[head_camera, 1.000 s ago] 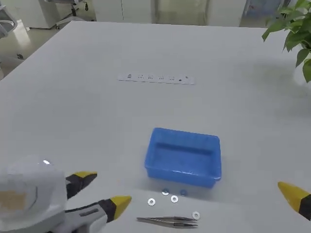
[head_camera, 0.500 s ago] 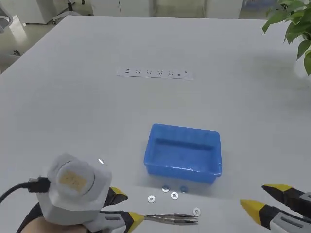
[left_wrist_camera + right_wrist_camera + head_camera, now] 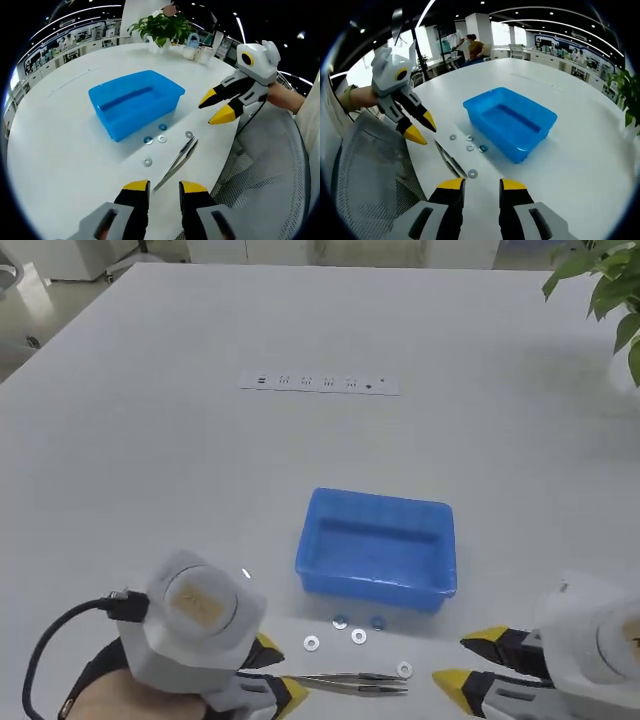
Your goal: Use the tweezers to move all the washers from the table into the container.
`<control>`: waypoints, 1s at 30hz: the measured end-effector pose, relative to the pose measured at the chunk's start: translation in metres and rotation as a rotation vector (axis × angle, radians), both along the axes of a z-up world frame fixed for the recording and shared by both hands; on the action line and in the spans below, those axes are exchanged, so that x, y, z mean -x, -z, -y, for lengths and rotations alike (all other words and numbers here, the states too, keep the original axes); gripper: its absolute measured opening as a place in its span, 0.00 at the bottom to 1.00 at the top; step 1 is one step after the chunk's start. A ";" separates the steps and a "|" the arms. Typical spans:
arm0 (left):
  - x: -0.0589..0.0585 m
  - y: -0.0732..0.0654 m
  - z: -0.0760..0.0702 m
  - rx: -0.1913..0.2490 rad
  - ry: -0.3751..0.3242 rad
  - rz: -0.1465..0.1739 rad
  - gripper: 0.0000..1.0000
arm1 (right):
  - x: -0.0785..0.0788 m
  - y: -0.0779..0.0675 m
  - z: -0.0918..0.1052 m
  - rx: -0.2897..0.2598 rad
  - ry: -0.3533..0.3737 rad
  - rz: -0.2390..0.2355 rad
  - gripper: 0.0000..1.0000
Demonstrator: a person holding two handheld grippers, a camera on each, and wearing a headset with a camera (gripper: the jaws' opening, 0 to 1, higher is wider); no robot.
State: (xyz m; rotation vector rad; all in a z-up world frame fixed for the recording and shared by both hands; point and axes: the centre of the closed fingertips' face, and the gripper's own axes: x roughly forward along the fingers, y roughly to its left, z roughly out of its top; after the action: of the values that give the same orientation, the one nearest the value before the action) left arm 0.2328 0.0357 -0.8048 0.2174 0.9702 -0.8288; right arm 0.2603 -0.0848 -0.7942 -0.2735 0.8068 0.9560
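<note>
A blue plastic container [image 3: 375,550] stands on the white table. In front of it lie several small washers [image 3: 358,636], two of them bluish, and one washer [image 3: 404,670] by the tips of the metal tweezers [image 3: 345,682]. My left gripper [image 3: 278,668] is open, its jaws just left of the tweezers' handle end. My right gripper [image 3: 468,660] is open to the right of the tweezers' tips. In the left gripper view the tweezers [image 3: 177,162] lie straight ahead of the open left gripper [image 3: 164,187]. The right gripper view shows the right gripper [image 3: 481,184] open near a washer [image 3: 472,173].
A white power strip [image 3: 318,383] lies farther back on the table. A green plant [image 3: 600,290] stands at the far right. The table's near edge runs just below the tweezers, and a mesh chair back [image 3: 375,170] sits beside it.
My left gripper has moved right, up to the tweezers' handle end. My right gripper has come in from the right edge toward the tweezers' tips. Tweezers and washers have not moved.
</note>
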 end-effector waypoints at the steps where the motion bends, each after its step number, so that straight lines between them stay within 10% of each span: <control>1: 0.000 0.001 0.000 -0.003 0.006 0.004 0.20 | 0.000 0.002 -0.002 0.007 -0.012 -0.002 0.23; 12: 0.000 0.001 0.008 -0.009 0.064 -0.010 0.15 | 0.017 0.014 -0.025 0.078 -0.197 -0.018 0.20; 30: -0.001 0.015 -0.002 -0.158 0.197 0.026 0.12 | 0.023 0.028 -0.047 0.175 -0.436 0.023 0.11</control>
State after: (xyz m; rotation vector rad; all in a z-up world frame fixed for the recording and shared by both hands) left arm 0.2335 0.0378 -0.8196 0.4647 1.0013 -0.9272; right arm 0.2375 -0.0378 -0.8218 -0.6293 0.8275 1.2877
